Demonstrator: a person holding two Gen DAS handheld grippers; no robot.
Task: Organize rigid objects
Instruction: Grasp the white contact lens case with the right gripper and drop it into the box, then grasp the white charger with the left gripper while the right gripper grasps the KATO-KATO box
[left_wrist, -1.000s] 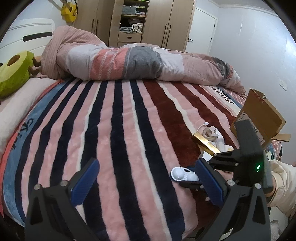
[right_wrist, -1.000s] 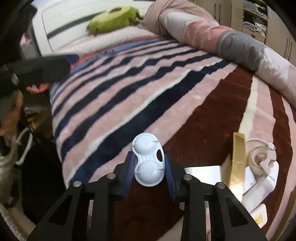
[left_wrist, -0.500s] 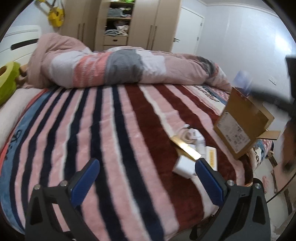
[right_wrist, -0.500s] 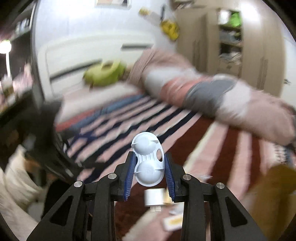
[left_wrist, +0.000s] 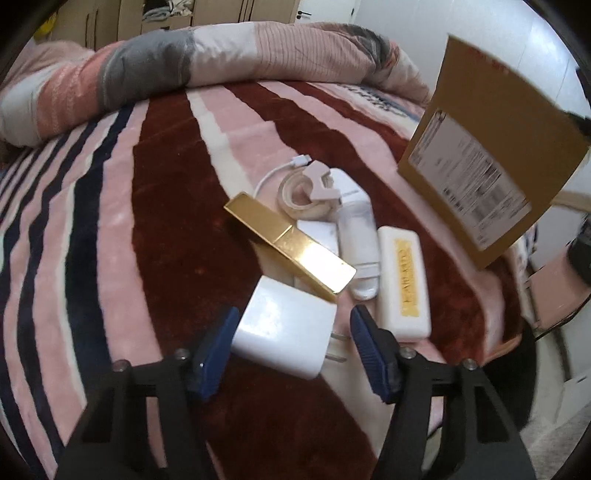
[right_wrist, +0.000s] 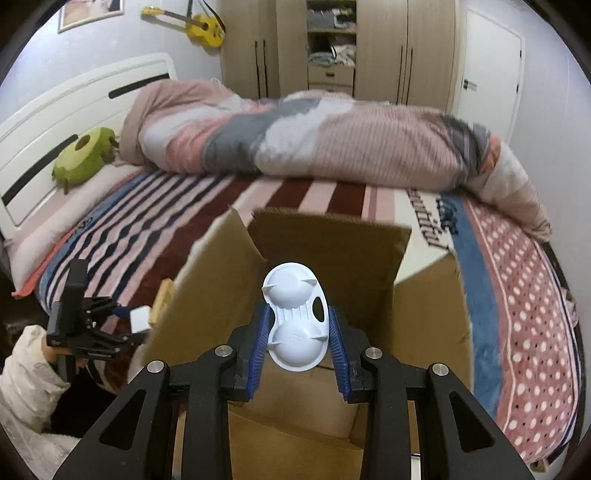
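right gripper (right_wrist: 297, 339) clamped on white two-cup piece (right_wrist: 295, 326), now carried over open cardboard box (right_wrist: 424, 302), frame centre | left gripper (left_wrist: 290, 341) brought around white charger (left_wrist: 284, 332), gap remaining, lower centre | release judged next

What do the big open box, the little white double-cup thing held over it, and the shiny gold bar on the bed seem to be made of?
The box: brown corrugated cardboard, matte, with raw-edged flaps. The double-cup piece, clamped in the right gripper: apparently moulded plastic, smooth pale white with thin ribs. The gold bar: mirror-glossy, reflecting light; metal or foil-covered packaging, I cannot tell which.
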